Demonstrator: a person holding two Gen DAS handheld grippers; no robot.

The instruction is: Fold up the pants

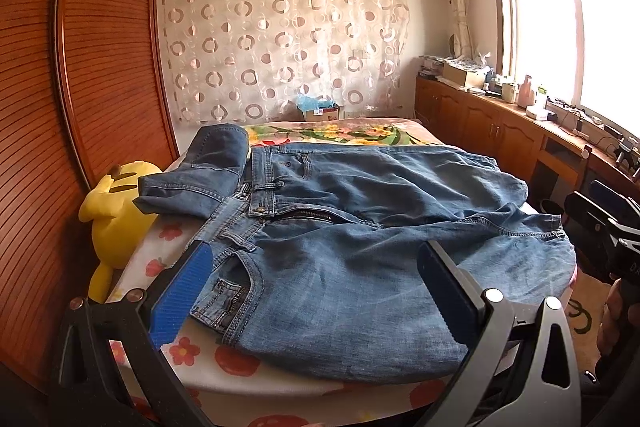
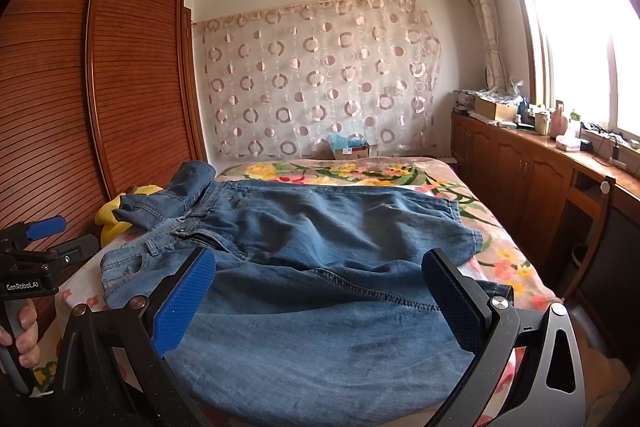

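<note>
Blue denim pants (image 1: 328, 227) lie spread across the near end of the bed, waistband to the left, zipper open, legs running to the right. A second denim piece (image 1: 208, 167) rests folded over the waistband at the far left. My left gripper (image 1: 316, 291) hovers open above the waist and pocket area, nothing between its blue pads. My right gripper (image 2: 320, 295) is open over the leg fabric (image 2: 320, 327), also holding nothing. Each gripper shows in the other's view: the right one (image 1: 600, 223) at the right edge, the left one (image 2: 44, 239) at the left edge, held by a hand (image 2: 24, 331).
The bed (image 1: 192, 351) has a floral cover. A yellow plush toy (image 1: 116, 211) lies at its left edge against a wooden louvred wardrobe (image 1: 100, 67). A low wooden cabinet (image 1: 500, 123) with clutter runs along the right under the window. A cardboard box (image 1: 320, 111) sits past the bed's far end.
</note>
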